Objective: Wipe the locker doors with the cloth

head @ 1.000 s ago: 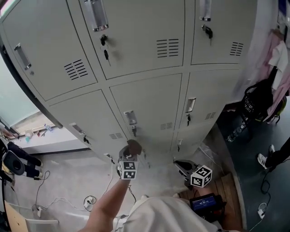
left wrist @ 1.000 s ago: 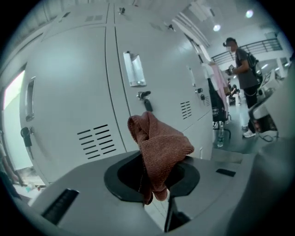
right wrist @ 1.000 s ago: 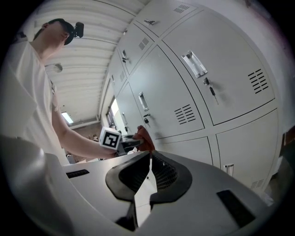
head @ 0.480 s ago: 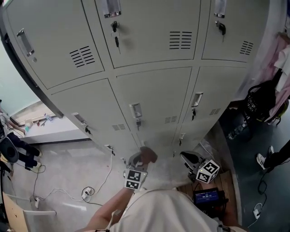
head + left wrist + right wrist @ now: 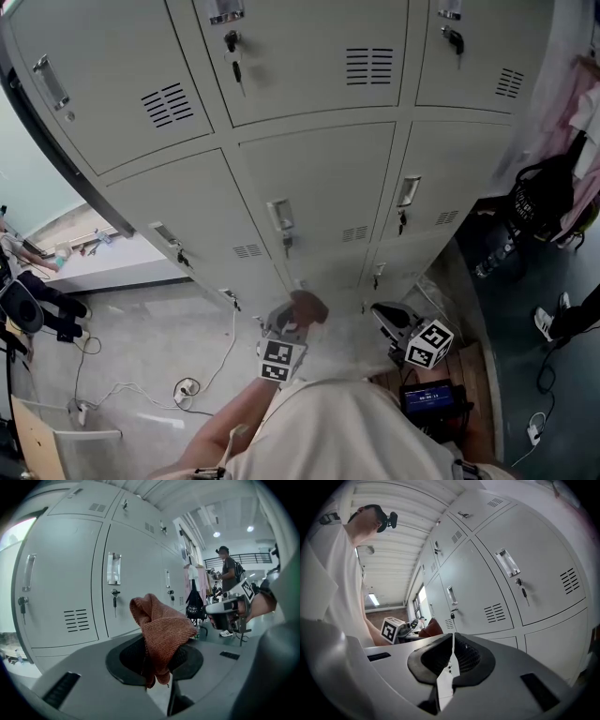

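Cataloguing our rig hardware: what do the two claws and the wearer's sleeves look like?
The left claw and right claw have matte grey bodies with black ribbed pads. Each carries a white cube printed with black square markers. The person wears a white short-sleeved shirt.

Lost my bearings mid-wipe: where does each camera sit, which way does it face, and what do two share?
Head view: on the person's head, looking steeply down the locker doors to the floor; forearm, left gripper, right gripper.
Left gripper view: rides that gripper, faces the locker doors past the clamped cloth; right gripper shows.
Right gripper view: rides that gripper, looks up the locker doors, jaws shut empty; shirt shows.
Shared: cloth shows in all three.
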A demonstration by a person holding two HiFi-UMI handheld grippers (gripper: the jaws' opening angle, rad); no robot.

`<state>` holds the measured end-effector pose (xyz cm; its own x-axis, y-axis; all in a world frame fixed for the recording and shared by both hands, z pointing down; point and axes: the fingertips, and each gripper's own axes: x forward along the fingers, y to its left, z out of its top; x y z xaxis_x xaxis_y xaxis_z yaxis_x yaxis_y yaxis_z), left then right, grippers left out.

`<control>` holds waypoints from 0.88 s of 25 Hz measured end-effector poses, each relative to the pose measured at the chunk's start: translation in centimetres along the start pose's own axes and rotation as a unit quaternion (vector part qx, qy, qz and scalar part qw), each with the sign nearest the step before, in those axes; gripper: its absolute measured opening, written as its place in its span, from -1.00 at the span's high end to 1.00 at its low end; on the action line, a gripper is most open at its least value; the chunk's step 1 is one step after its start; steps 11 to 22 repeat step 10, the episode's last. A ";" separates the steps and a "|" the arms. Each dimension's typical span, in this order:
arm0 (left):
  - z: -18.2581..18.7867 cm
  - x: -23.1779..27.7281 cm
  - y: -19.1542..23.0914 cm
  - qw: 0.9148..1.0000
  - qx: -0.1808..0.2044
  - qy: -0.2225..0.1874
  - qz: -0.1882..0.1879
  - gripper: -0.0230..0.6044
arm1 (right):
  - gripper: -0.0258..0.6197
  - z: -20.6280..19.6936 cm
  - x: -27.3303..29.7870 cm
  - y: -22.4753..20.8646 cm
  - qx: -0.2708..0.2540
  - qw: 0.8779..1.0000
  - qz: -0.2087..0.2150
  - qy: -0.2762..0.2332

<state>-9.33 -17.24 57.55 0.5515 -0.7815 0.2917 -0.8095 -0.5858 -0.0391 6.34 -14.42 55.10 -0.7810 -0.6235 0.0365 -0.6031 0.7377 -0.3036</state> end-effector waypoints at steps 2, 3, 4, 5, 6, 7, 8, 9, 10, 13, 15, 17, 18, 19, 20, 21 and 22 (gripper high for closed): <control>0.1 0.0 -0.2 1.000 0.000 -0.001 0.000 0.66 | 0.85 0.0 0.2 0.2 0.000 1.000 0.001 0.000; 0.1 0.0 -0.2 1.000 0.000 0.000 0.001 0.66 | 0.85 0.0 0.2 0.3 0.001 1.000 0.002 0.000; 0.0 -0.1 -0.3 1.000 -0.001 0.000 0.001 0.66 | 0.85 -0.1 0.3 0.3 0.002 1.000 0.002 0.000; 0.0 -0.1 -0.3 1.000 0.000 0.000 0.002 0.66 | 0.85 -0.1 0.3 0.4 0.004 1.000 0.002 0.000; 0.1 -0.1 -0.3 1.000 0.000 0.000 0.002 0.66 | 0.85 -0.1 0.3 0.4 0.004 1.000 0.002 0.000; 0.1 -0.1 -0.3 1.000 0.001 0.000 0.002 0.66 | 0.85 -0.1 0.3 0.3 0.004 1.000 0.002 -0.001; 0.2 0.0 -0.3 1.000 0.002 -0.001 0.002 0.66 | 0.85 -0.1 0.3 0.3 0.003 1.000 0.001 -0.001; 0.2 0.1 -0.2 1.000 0.003 -0.001 0.003 0.66 | 0.85 -0.1 0.4 0.2 0.003 1.000 0.001 -0.002; 0.3 0.1 -0.2 1.000 0.004 -0.001 0.003 0.66 | 0.85 -0.1 0.4 0.2 0.003 1.000 0.001 -0.003; 0.3 0.1 -0.2 1.000 0.004 -0.001 0.003 0.66 | 0.85 -0.1 0.4 0.2 0.003 1.000 0.001 -0.003; 0.3 0.1 -0.2 1.000 0.004 -0.001 0.003 0.66 | 0.85 -0.1 0.4 0.2 0.003 1.000 0.001 -0.003; 0.3 0.1 -0.2 1.000 0.004 -0.001 0.003 0.66 | 0.85 -0.1 0.4 0.2 0.003 1.000 0.001 -0.003; 0.3 0.1 -0.2 1.000 0.004 -0.001 0.003 0.66 | 0.85 -0.1 0.4 0.2 0.003 1.000 0.001 -0.003; 0.3 0.1 -0.2 1.000 0.004 -0.001 0.003 0.66 | 0.85 -0.1 0.4 0.2 0.003 1.000 0.001 -0.003; 0.3 0.1 -0.2 1.000 0.004 -0.001 0.003 0.66 | 0.85 -0.1 0.4 0.2 0.003 1.000 0.001 -0.003; 0.3 0.1 -0.2 1.000 0.004 -0.001 0.003 0.66 | 0.85 -0.1 0.4 0.2 0.003 1.000 0.001 -0.003; 0.3 0.1 -0.2 1.000 0.004 -0.001 0.003 0.66 | 0.85 -0.1 0.4 0.2 0.003 1.000 0.001 -0.003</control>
